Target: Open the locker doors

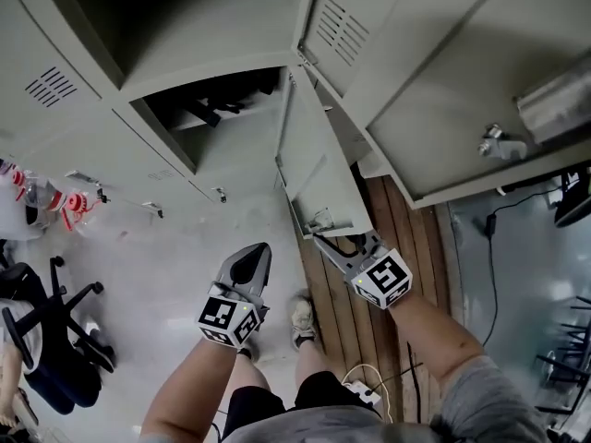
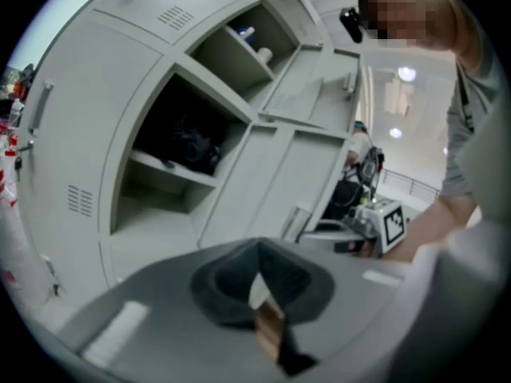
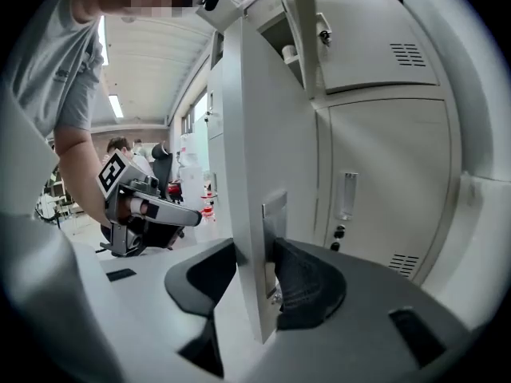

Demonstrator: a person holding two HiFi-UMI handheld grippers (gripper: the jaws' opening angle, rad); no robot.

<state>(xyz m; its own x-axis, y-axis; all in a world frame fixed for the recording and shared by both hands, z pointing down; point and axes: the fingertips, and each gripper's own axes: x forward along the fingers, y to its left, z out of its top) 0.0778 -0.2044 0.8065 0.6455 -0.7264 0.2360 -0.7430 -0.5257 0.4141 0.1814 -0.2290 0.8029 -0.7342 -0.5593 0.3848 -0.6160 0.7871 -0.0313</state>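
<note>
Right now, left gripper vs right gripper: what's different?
The left gripper has its jaws together with nothing between them; the right gripper is closed on the edge of an open locker door. The left gripper hangs over the floor, apart from the lockers; the right gripper is at the door's latch side. Both are grey and carry a marker cube.

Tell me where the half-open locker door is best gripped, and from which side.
Grip the locker door at its free edge beside the latch plate, coming edge-on: the panel is thin and flat, so a jaw fits on each face. The right gripper clamps it there.
</note>
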